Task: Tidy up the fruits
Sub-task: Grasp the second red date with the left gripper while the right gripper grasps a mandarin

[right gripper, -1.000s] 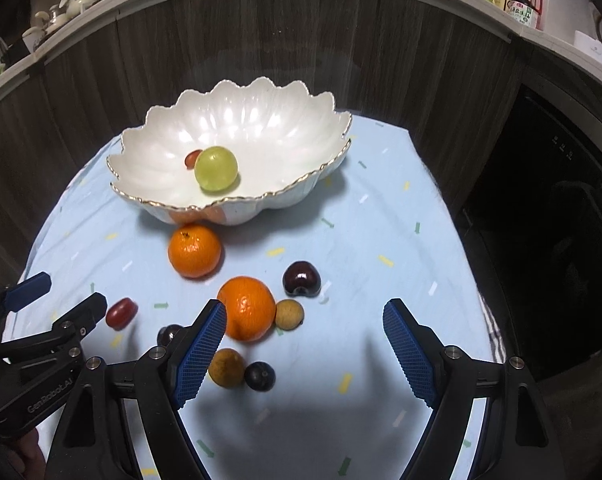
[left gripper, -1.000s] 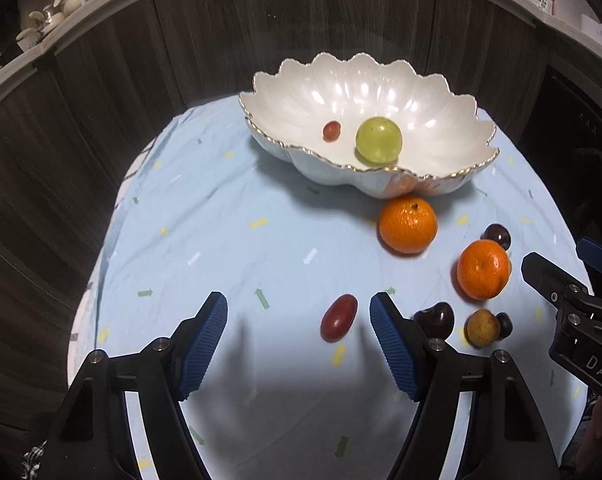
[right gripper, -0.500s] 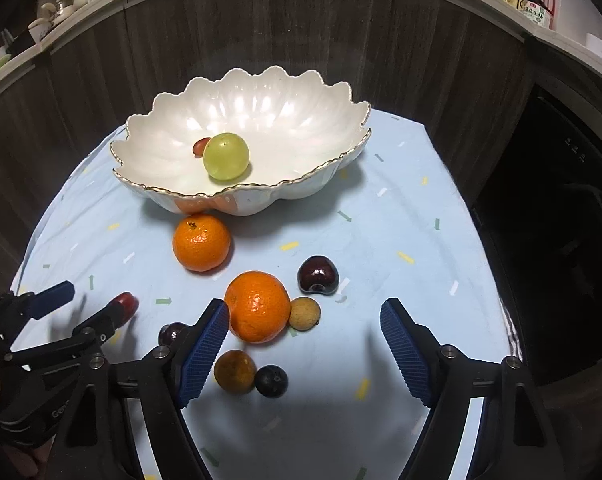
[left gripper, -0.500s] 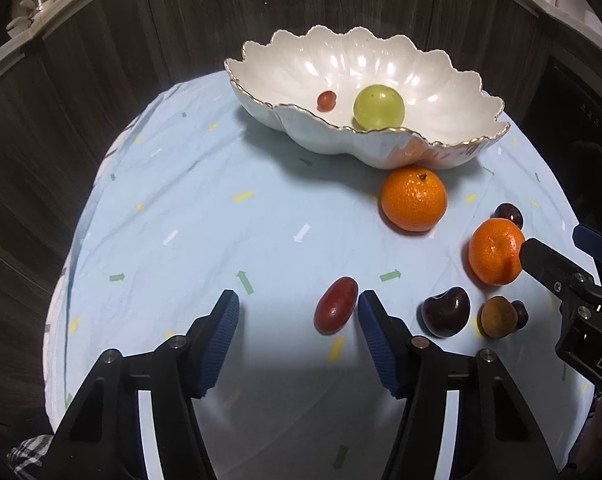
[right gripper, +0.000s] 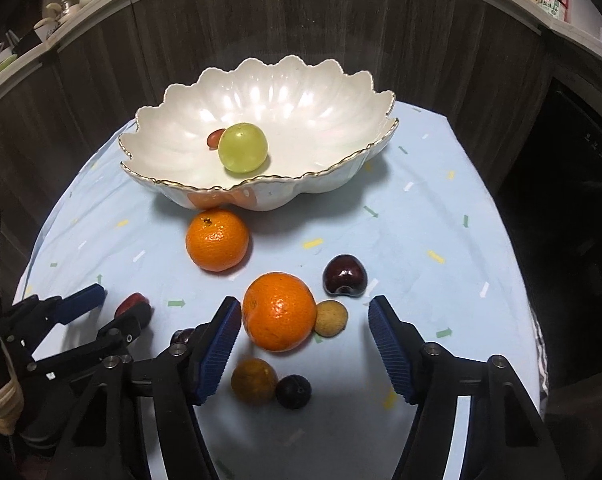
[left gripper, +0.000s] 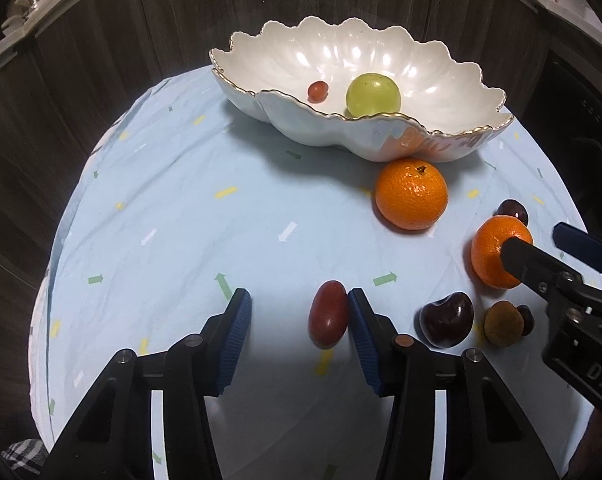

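Fruits are lying loose on the blue cloth (left gripper: 173,216), and you are closing in on two of them. Your left gripper (left gripper: 299,332) has just been closing around the long red grape (left gripper: 328,313): one pad is touching it, the other is still apart, so nothing is held yet. Your right gripper (right gripper: 304,344) has been narrowing too, with the near orange (right gripper: 279,311) between its pads, touching one at most. That means both fruits are about to be picked up. Farther off, the second orange (left gripper: 411,194) is sitting by the white bowl (left gripper: 441,80), which is holding a green fruit (left gripper: 373,94) and a small red one (left gripper: 317,91). Only the right view is showing the small dark berry (right gripper: 294,391) whole.
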